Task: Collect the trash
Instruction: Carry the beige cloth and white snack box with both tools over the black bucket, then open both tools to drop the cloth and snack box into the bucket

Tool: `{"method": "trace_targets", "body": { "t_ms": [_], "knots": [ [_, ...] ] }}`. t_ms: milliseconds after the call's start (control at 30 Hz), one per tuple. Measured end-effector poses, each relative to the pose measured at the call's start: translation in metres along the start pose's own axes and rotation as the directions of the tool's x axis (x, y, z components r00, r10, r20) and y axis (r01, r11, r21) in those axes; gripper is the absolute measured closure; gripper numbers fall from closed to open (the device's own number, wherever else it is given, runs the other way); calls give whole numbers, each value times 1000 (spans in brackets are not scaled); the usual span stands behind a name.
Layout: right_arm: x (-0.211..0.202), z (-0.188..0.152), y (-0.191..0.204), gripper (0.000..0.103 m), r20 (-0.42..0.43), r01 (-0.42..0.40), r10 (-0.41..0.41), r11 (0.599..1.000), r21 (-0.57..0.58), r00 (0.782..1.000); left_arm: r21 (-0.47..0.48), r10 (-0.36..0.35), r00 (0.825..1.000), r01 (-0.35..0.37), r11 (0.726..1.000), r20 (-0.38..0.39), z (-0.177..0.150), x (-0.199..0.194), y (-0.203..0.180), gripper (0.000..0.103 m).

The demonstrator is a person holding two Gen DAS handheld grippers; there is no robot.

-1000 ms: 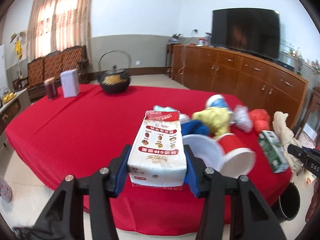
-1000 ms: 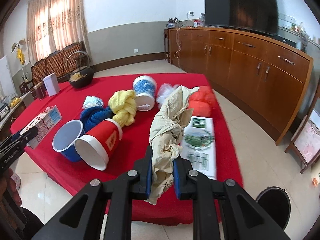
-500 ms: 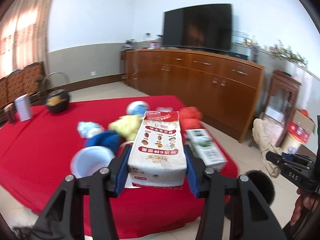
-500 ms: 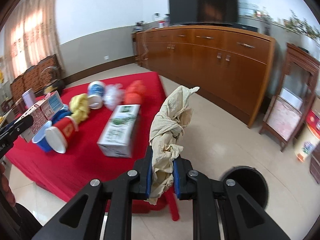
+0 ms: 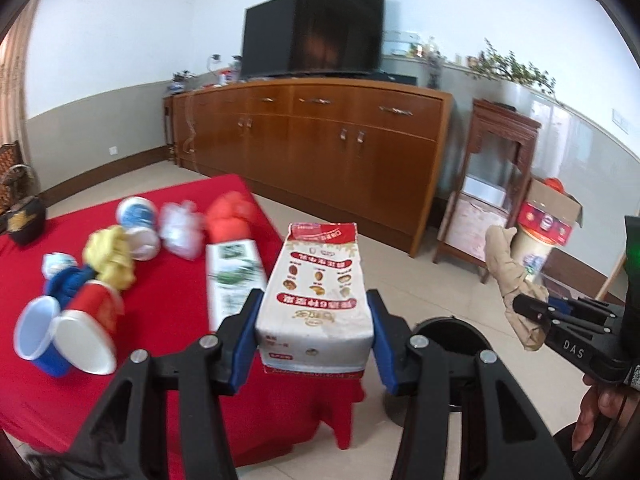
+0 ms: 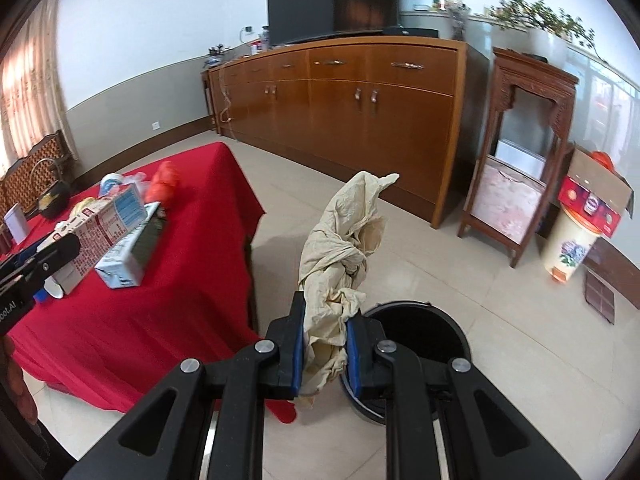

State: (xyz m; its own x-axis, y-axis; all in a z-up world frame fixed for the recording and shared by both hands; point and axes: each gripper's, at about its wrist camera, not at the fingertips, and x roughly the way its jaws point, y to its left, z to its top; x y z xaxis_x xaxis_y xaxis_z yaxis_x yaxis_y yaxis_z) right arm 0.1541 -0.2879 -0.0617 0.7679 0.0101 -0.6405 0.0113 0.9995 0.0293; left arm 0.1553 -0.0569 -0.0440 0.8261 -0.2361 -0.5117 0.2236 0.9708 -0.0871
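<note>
My left gripper clamps carton, right gripper clamps rag; swung off table, black bin now below, drop next.

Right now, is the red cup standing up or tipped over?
Tipped over. The red cup lies sideways on the table, its white mouth facing us.

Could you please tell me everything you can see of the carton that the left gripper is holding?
The carton is a white paper box with a red band across its far end, red printed lines and small pictures of nuts or grains on its face; the print reads upside down from this camera. Its side panel is pale blue with printed text. It looks slightly creased but whole. The left gripper clamps it between its blue fingers, lifted clear of the red tablecloth, near the table's corner, with the black bin just beyond.
</note>
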Motion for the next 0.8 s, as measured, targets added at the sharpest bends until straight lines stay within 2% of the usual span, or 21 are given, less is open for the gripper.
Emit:
{"method": "trace_targets", "body": {
  "t_ms": [200,367,600,800],
  "knots": [
    [8,-21,-46,84,-35,25,-25,1000,-4,999,44,-88,994,91,995,-60,-12,29,-50,52],
    [26,-36,-80,84,-86,35,-35,999,-2,996,68,-141,981,151,986,-134,-26,57,-88,52],
    [76,-58,-122,84,-197,-4,-1,1000,-28,980,86,-196,952,221,971,-237,-47,103,-137,52],
    [124,-76,-157,84,-290,-55,38,997,-52,956,111,-204,918,254,961,-339,-69,147,-168,52]
  ]
}}
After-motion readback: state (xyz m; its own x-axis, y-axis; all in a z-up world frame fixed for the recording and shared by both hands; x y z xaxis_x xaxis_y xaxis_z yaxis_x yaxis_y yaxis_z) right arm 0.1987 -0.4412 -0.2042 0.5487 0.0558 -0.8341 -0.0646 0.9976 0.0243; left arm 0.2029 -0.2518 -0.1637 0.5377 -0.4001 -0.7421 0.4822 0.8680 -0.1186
